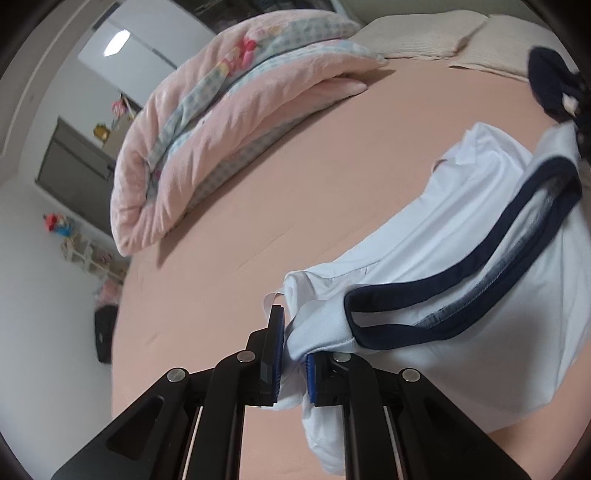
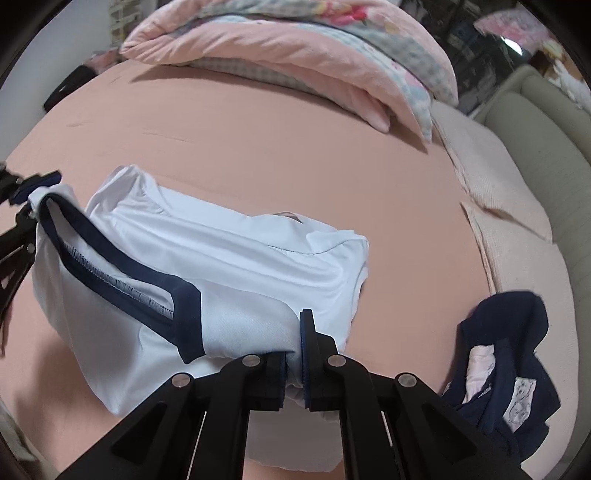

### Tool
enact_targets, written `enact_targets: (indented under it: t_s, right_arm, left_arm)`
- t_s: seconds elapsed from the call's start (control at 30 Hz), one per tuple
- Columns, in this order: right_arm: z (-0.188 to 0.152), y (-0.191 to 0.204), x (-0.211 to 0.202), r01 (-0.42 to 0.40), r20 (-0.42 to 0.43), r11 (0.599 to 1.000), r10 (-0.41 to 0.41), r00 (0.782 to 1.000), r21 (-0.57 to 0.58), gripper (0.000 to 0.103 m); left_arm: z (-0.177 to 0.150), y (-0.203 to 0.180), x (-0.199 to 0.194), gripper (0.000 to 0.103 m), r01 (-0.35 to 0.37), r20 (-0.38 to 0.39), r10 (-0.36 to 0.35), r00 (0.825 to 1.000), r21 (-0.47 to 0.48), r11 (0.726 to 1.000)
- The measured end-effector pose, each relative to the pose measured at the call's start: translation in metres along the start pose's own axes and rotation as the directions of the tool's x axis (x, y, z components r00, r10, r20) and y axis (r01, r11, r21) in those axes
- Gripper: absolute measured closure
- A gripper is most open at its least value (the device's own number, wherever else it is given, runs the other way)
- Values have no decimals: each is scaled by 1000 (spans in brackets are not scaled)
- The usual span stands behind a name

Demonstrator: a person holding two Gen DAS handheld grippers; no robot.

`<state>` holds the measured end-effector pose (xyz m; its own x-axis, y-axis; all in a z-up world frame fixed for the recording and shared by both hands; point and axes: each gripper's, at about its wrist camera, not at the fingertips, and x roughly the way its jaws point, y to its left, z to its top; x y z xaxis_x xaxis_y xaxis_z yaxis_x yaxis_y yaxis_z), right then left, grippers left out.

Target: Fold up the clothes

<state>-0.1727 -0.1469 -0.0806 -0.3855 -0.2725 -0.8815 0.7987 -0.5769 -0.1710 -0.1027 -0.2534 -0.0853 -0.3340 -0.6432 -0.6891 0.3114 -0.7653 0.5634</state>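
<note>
A white T-shirt with a navy collar band [image 1: 461,258] [image 2: 207,258] hangs bunched between the two grippers above a pink bed sheet [image 1: 295,177] [image 2: 258,147]. My left gripper [image 1: 293,354] is shut on the shoulder cloth beside one end of the collar. My right gripper [image 2: 293,354] is shut on the shoulder cloth beside the other end. The left gripper also shows at the left edge of the right wrist view [image 2: 18,206], holding the shirt's far end. The shirt's lower part sags onto the sheet.
A folded pink quilt [image 1: 221,122] [image 2: 295,55] lies at the far side of the bed. A dark navy garment [image 2: 509,362] [image 1: 554,85] lies crumpled to the right of the shirt. A beige pillow [image 1: 424,33] and beige padded edge [image 2: 535,147] lie beyond.
</note>
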Motion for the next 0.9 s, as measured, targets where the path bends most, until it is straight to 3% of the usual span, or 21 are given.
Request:
enact_targets:
  t_s: [0.4,0.53,0.9]
  right_arm:
    - [23,-30,23,-50,-65,981,63,996,185,99]
    - [29,-40,31,-92,-74,957,116,990,275,98]
    - [44,-50,54,-110,-75,909,152,985,402,98]
  left_arm:
    - [14,16,43,94,63,-128,-83,988,-147,987]
    - [16,18,54,94,73,-163,-105,981,-192,979]
    - [20,27,83,94,104,-241,-192,952,-334,937]
